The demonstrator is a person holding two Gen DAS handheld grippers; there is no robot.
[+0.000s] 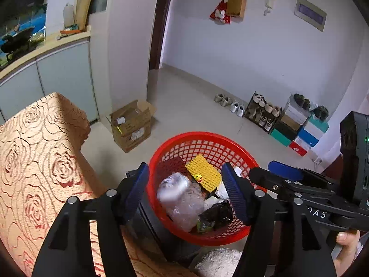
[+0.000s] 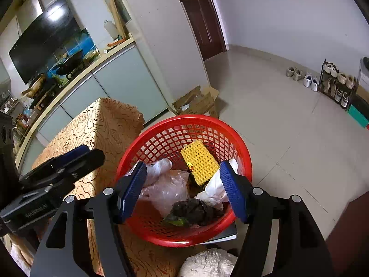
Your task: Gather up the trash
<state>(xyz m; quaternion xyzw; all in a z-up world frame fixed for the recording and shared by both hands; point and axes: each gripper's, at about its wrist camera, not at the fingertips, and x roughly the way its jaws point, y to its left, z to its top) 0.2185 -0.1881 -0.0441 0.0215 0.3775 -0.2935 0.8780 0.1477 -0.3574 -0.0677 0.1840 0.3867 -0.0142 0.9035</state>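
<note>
Basket: the red mesh basket (image 2: 184,127) stands at the edge of a surface draped in an orange rose-patterned cloth (image 2: 110,127), partly on a dark flat object, with the tiled floor (image 2: 288,127) beyond it.
Trash inside: a yellow foam fruit net (image 2: 199,162), a crumpled clear plastic bag (image 2: 166,191), white crumpled paper or plastic (image 2: 214,190) and a dark wrapper (image 2: 196,211) lie loosely piled in the basket.
Left gripper: the left gripper (image 1: 186,196) hovers over the basket, its blue fingers (image 1: 136,189) spread, nothing between them.
Right gripper: the right gripper (image 2: 184,194) also hangs above the basket with its fingers (image 2: 233,194) spread and empty.
Handling, trash: everything looks light, soft and crushable; the clear bag is likely slippery and would deform, so a pinch on a bunched fold should hold best. The foam net is springy and should grip easily across its short side.
Handling, basket: thin, stiff but flexible plastic, light even when filled; the rolled rim is the natural place to take hold, one gripper at each side.
Hidden: the basket's floor and whatever lies under the pile cannot be seen; the dark object beneath it is mostly covered.
Unclear: a white fluffy thing (image 2: 207,263) at the bottom edge is cut off; a greenish scrap (image 2: 176,221) beside the dark wrapper cannot be identified.
</note>
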